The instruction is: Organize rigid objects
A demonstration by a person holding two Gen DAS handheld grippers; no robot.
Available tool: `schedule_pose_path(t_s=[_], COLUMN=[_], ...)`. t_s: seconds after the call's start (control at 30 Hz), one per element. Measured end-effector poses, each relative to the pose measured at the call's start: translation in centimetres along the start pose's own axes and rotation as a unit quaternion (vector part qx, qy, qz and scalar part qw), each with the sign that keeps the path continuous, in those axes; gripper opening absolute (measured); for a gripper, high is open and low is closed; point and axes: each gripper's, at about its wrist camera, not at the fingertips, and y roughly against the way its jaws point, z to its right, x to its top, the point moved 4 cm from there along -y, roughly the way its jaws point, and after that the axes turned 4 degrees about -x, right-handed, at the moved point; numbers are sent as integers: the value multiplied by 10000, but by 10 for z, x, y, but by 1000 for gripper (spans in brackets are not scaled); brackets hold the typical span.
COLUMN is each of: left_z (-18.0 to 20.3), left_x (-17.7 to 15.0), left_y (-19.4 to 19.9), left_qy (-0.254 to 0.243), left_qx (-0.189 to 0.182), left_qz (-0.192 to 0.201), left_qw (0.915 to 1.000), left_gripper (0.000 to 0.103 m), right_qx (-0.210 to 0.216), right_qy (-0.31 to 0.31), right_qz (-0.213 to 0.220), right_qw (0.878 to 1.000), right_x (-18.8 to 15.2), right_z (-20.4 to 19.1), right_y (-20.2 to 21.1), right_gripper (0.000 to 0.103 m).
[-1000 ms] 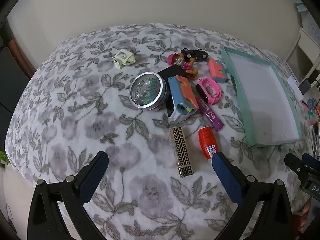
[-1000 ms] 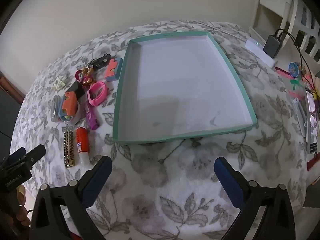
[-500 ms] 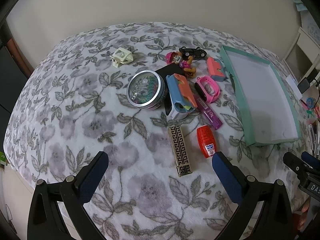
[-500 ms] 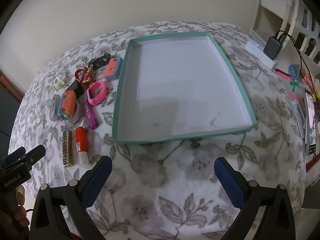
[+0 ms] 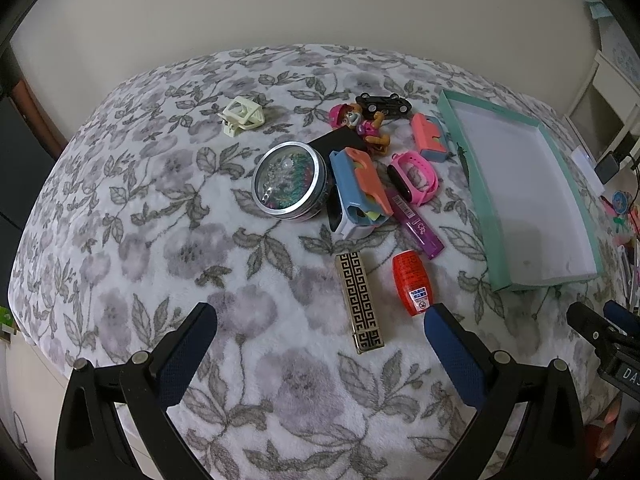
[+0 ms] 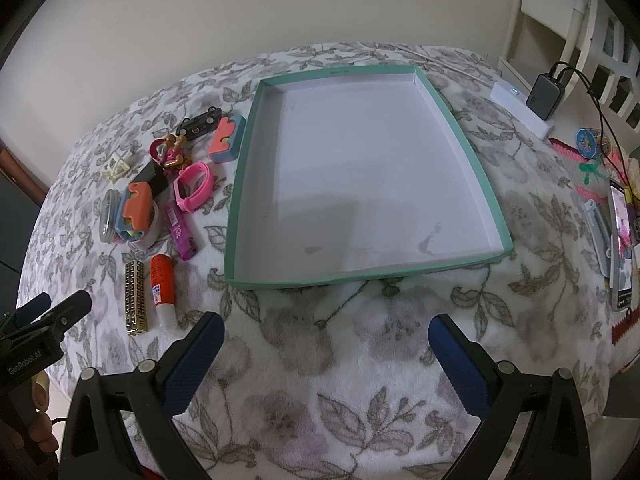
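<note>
A pile of small rigid objects lies on a floral blanket: a gold patterned bar [image 5: 361, 298], a red glue stick [image 5: 412, 282], a purple tube [image 5: 416, 227], a round tin [image 5: 289, 181], a pink wristband [image 5: 414, 177], a blue-and-orange case [image 5: 359, 191], a toy figure [image 5: 362, 124], a black toy car [image 5: 384, 105] and a cream hair clip [image 5: 243, 115]. An empty teal tray [image 6: 491, 200] sits to their right. My left gripper [image 5: 320, 334] is open and empty, near the gold bar. My right gripper [image 6: 326, 340] is open and empty, in front of the tray.
A white charger block with a grey adapter [image 6: 540, 98] and cables sits at the back right. A phone [image 6: 622, 244] and small colourful items lie along the right edge. White shelving [image 6: 560, 12] stands beyond. The blanket's front edge drops off below the grippers.
Both views have shifted only slightly; the left gripper has drawn back a little from the pile. Nothing was taken hold of.
</note>
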Motion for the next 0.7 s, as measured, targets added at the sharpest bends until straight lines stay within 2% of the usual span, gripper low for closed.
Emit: schedule_pose_path(t_s=[0.3, 0.4, 0.57, 0.7], left_z=[1, -2, 8, 13], left_x=[4, 13, 42, 60], left_y=[0, 1, 20, 26], left_qy=[-94, 175, 278, 600], left_qx=[59, 65, 319, 253], left_qz=[-17, -156, 44, 23], left_qw=[9999, 9997, 9991, 9979], left_gripper=[103, 103, 103, 103], right_qx=[-33, 32, 112, 191], right_qy=[84, 149, 408, 511], right_qz=[99, 192, 384, 480], right_qw=[9999, 9997, 9984, 9974], right_x=[2, 5, 16, 31], right_z=[-2, -6, -19, -29], right_y=[3, 7, 14, 24], right_gripper=[103, 103, 103, 103])
